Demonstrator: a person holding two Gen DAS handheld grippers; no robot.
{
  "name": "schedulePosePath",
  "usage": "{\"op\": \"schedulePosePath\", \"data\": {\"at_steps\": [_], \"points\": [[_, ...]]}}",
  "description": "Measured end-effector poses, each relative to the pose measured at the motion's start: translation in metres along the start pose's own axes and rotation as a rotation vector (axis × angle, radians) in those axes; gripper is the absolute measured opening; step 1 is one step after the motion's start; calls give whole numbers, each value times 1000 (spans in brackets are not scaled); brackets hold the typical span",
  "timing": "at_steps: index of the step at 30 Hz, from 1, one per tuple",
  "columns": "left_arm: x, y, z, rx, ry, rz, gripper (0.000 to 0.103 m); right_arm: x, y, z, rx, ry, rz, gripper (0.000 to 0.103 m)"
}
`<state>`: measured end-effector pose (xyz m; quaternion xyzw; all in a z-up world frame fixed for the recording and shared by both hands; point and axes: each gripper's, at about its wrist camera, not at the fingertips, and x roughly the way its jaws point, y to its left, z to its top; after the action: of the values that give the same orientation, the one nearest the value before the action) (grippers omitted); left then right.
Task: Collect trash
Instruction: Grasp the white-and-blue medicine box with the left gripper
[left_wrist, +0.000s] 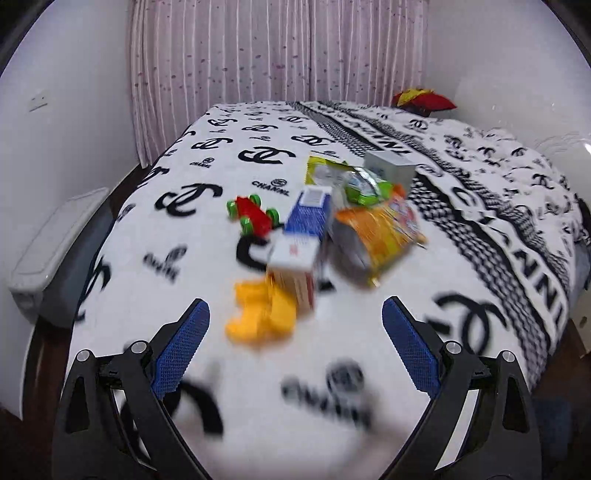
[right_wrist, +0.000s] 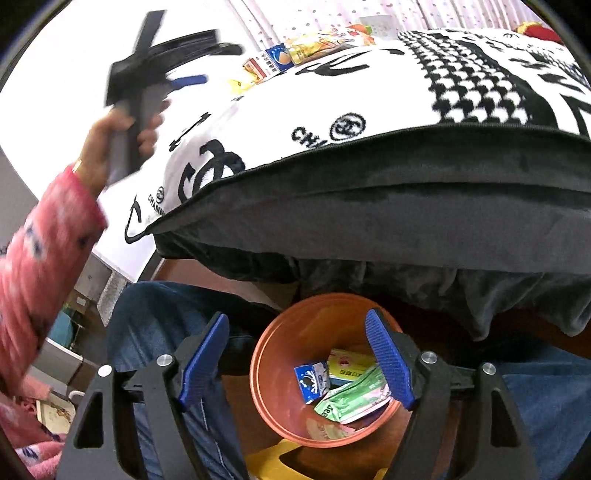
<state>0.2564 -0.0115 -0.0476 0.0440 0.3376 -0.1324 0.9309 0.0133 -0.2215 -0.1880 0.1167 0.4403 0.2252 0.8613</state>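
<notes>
My left gripper (left_wrist: 295, 314) is open and empty above the bed, just short of a pile of trash and toys. Nearest it lie a yellow toy (left_wrist: 260, 314) and a red-and-white carton (left_wrist: 293, 266). Behind them are a blue-and-white box (left_wrist: 308, 216), an orange snack bag (left_wrist: 380, 236), a green wrapper (left_wrist: 364, 188) and a grey box (left_wrist: 389, 166). My right gripper (right_wrist: 297, 336) is open and empty over an orange bin (right_wrist: 273, 373) on the floor. The bin holds a small blue milk carton (right_wrist: 312, 380), a green wrapper (right_wrist: 352, 400) and a yellow-green box (right_wrist: 349, 365).
A red toy car with green wheels (left_wrist: 253, 214) lies left of the pile. The bed's logo blanket (left_wrist: 147, 236) overhangs the bin (right_wrist: 369, 192). A red-and-yellow cushion (left_wrist: 423, 99) sits far back. A grey appliance (left_wrist: 51, 251) stands left of the bed. The left hand-held gripper (right_wrist: 147, 85) shows in the right wrist view.
</notes>
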Motion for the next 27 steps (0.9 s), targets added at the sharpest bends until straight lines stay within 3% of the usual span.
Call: {"op": "schedulePosePath", "data": {"at_steps": [7,9,10,18,27], "points": [[46,-5,24,66,68,73,91,-3,-9,6,14,-2,-1,75],[53,-7,27,91,70,81,69,-3,-13,7,25,-4,-3,75],[57,-7,29,101,88,87,43,-3,-14,8,28,-4,-4,75],[39,-4,37,59,60,53,31,-7,-11,6,33,-10,-10,75],[-52,4,34,8,-85,-17,31,-31,11,13,-22,-68,-26,75]]}}
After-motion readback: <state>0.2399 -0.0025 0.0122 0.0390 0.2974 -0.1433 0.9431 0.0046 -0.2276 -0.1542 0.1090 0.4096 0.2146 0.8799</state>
